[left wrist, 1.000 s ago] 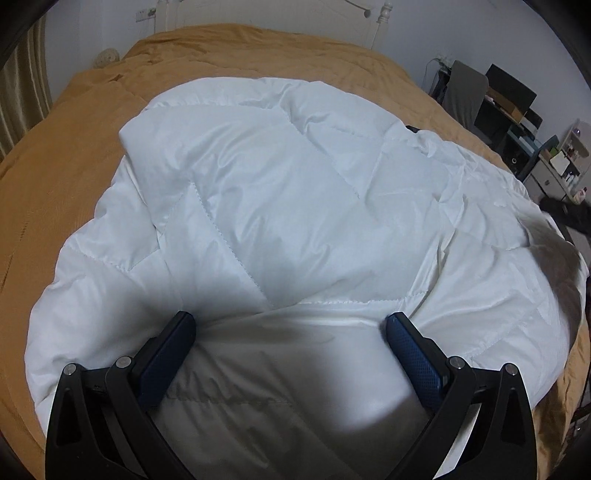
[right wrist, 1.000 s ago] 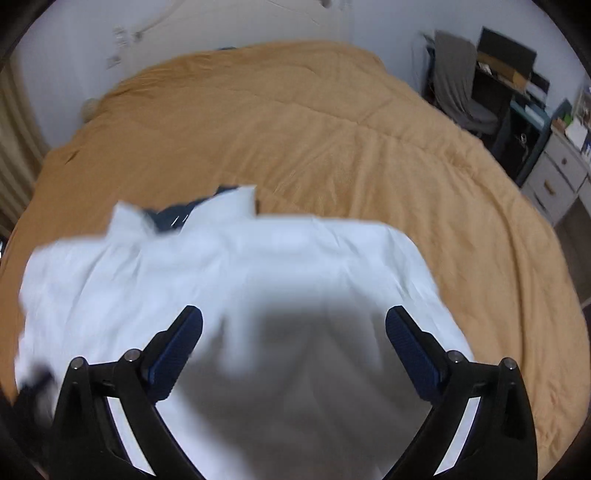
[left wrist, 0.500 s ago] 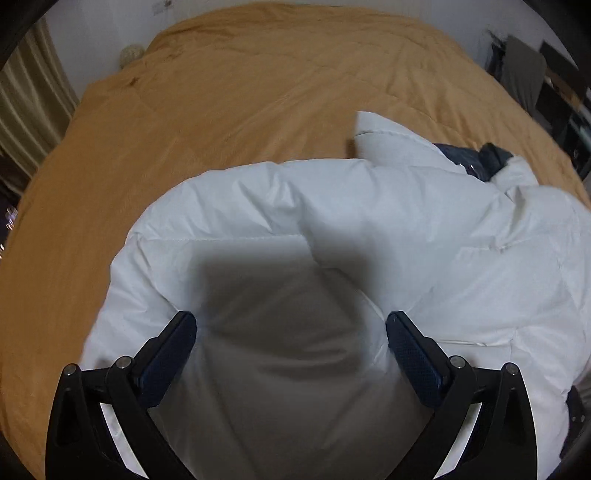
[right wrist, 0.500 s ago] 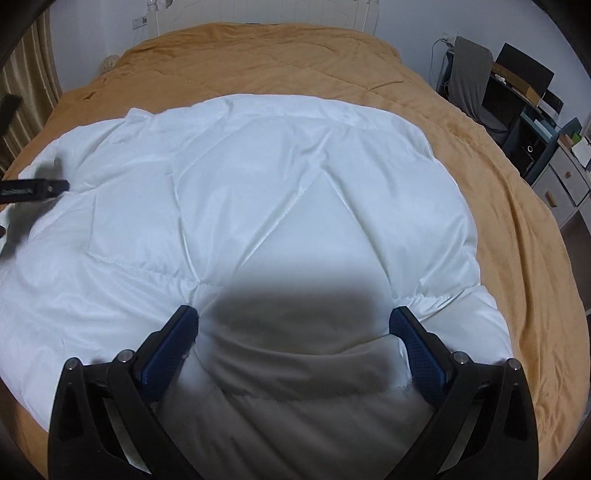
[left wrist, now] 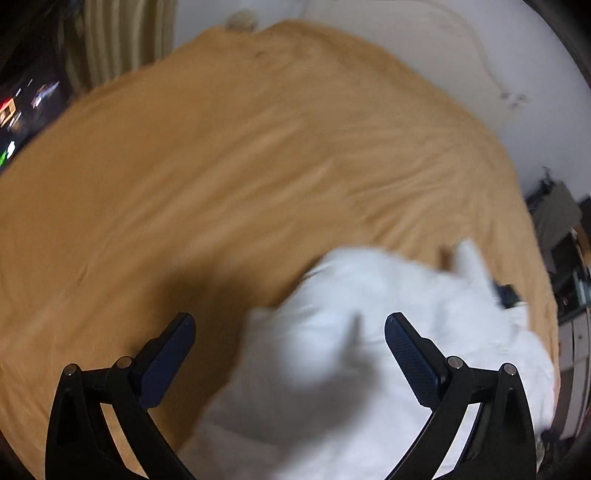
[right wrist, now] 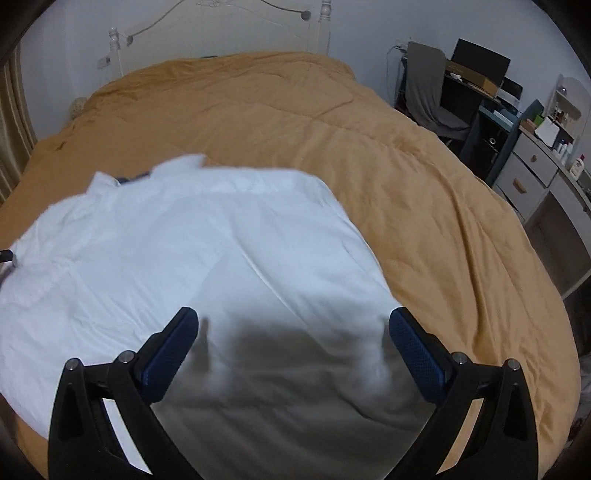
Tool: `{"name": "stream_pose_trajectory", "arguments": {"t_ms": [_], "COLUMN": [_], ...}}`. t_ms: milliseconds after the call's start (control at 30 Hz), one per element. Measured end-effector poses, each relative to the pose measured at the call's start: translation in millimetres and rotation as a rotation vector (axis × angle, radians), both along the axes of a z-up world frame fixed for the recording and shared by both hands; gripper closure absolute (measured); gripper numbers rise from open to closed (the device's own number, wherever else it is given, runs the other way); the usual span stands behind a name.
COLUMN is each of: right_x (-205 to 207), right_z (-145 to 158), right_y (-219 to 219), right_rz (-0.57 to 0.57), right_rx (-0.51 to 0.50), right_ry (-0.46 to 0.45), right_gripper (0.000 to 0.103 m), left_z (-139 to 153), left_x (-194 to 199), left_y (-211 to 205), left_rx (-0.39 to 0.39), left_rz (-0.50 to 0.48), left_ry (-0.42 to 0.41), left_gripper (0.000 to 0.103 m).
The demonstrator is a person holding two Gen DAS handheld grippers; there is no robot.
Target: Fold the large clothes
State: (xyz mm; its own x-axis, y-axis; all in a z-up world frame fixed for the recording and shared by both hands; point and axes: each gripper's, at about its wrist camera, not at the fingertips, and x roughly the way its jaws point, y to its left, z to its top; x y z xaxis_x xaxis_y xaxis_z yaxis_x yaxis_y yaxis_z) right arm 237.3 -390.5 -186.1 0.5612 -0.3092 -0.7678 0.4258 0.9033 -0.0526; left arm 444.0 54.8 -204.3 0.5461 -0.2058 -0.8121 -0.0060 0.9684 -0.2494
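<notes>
A white padded jacket (right wrist: 192,258) lies spread on the orange bedspread (right wrist: 406,177), its collar with a dark lining (right wrist: 129,180) at the far left. My right gripper (right wrist: 291,328) hovers open over the jacket's near part, nothing between its fingers. In the blurred left wrist view the jacket (left wrist: 369,332) fills the lower right. My left gripper (left wrist: 288,332) stands open above its left edge, one finger (left wrist: 173,347) over the bedspread (left wrist: 221,166), the other finger (left wrist: 410,350) over white fabric.
A white metal headboard (right wrist: 221,33) stands at the far end of the bed. To the right are a desk with a monitor (right wrist: 480,66), a chair draped in grey cloth (right wrist: 424,85) and white drawers (right wrist: 528,177). Curtains (left wrist: 122,40) hang at the left.
The left wrist view has swung left, from being filled by the jacket to mostly bare bedspread. The right view has pulled back, with the jacket lower and further left. Both grippers have stayed open.
</notes>
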Motion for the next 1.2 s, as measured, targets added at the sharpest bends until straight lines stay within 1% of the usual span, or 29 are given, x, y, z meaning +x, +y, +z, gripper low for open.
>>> {"name": "stream_pose_trajectory", "arguments": {"t_ms": [67, 133, 200, 233, 267, 300, 333, 367, 400, 433, 467, 500, 567, 600, 633, 667, 733, 800, 833, 867, 900, 933, 967, 1000, 1033, 1067, 1100, 1167, 1200], "right_x": [41, 88, 127, 140, 152, 155, 155, 148, 140, 131, 122, 114, 88, 75, 58, 42, 5, -25, -36, -47, -50, -55, -59, -63, -69, -74, -79, -96, -106], "right_z": [5, 0, -16, -27, -42, -54, -63, -64, -64, -63, -62, -60, -48, -39, -25, -12, 9, 14, 10, 0, -12, -25, -40, -51, -57, -59, -58, -52, -48], "right_y": [7, 15, 19, 22, 16, 11, -1, -14, -27, -45, -60, -72, -90, -91, -87, -77, -47, -15, -2, 12, 15, 18, 20, 16, 9, -2, -15, -40, -50], "right_rz": [0.023, 0.051, 0.046, 0.039, 0.013, 0.001, -0.008, -0.03, -0.058, -0.103, -0.148, -0.182, -0.251, -0.248, -0.227, -0.185, -0.086, 0.009, 0.024, 0.025, 0.033, 0.047, 0.048, 0.041, 0.036, 0.002, -0.047, -0.133, -0.175], "right_rx": [0.023, 0.011, -0.011, -0.02, -0.038, -0.037, -0.013, 0.029, 0.063, 0.106, 0.134, 0.146, 0.147, 0.154, 0.163, 0.172, 0.171, 0.133, 0.096, 0.055, 0.046, 0.046, 0.02, -0.012, -0.012, 0.015, 0.042, 0.105, 0.127], "right_ry": [0.023, 0.076, 0.162, 0.204, 0.264, 0.299, 0.312, 0.298, 0.282, 0.272, 0.269, 0.264, 0.234, 0.195, 0.136, 0.072, -0.02, -0.034, -0.02, 0.016, 0.047, 0.078, 0.12, 0.133, 0.115, 0.099, 0.083, 0.06, 0.05], "right_gripper": [0.0, 0.0, 0.0, 0.0, 0.0, 0.0, 0.0, 0.0, 0.0, 0.0, 0.0, 0.001, 0.001, 0.004, 0.008, 0.01, 0.009, 0.008, 0.007, 0.005, 0.005, 0.005, 0.005, 0.005, 0.005, 0.005, 0.004, 0.004, 0.003], "left_z": [20, 15, -5, -23, -41, -56, -62, -64, -65, -65, -64, -62, -48, -34, -17, 1, 19, 19, 11, -2, -14, -32, -46, -50, -52, -52, -55, -60, -61], "left_x": [5, 17, 26, 33, 36, 39, 38, 38, 40, 43, 47, 52, 52, 43, 31, 16, -21, -63, -79, -86, -90, -89, -87, -86, -81, -72, -63, -43, -42], "left_y": [-42, -84, -119, -131, -134, -131, -119, -106, -96, -83, -69, -53, -26, -16, -11, -9, -11, -19, -24, -24, -24, -21, -16, -12, -4, 11, 31, 80, 102], "left_rx": [0.078, 0.196, 0.302, 0.372, 0.416, 0.412, 0.368, 0.352, 0.359, 0.391, 0.39, 0.363, 0.329, 0.328, 0.316, 0.279, 0.222, 0.152, 0.151, 0.147, 0.133, 0.124, 0.121, 0.13, 0.156, 0.139, 0.08, -0.067, -0.155], "left_rz": [-0.114, -0.212, -0.281, -0.294, -0.296, -0.295, -0.28, -0.251, -0.238, -0.207, -0.174, -0.143, -0.075, -0.042, -0.045, -0.086, -0.177, -0.281, -0.32, -0.328, -0.317, -0.307, -0.311, -0.313, -0.287, -0.236, -0.185, -0.045, 0.008], "left_ry": [-0.056, -0.042, -0.004, 0.039, 0.08, 0.104, 0.098, 0.079, 0.072, 0.07, 0.083, 0.101, 0.098, 0.061, 0.006, -0.056, -0.129, -0.167, -0.158, -0.134, -0.102, -0.049, -0.03, -0.061, -0.08, -0.058, -0.021, 0.088, 0.126], "left_gripper": [0.0, 0.0, 0.0, 0.0, 0.0, 0.0, 0.0, 0.0, 0.0, 0.0, 0.0, 0.0, 0.0, 0.002, 0.002, 0.001, 0.0, 0.0, 0.0, 0.0, 0.0, 0.0, 0.0, 0.0, 0.0, 0.0, 0.0, 0.0, 0.0]}}
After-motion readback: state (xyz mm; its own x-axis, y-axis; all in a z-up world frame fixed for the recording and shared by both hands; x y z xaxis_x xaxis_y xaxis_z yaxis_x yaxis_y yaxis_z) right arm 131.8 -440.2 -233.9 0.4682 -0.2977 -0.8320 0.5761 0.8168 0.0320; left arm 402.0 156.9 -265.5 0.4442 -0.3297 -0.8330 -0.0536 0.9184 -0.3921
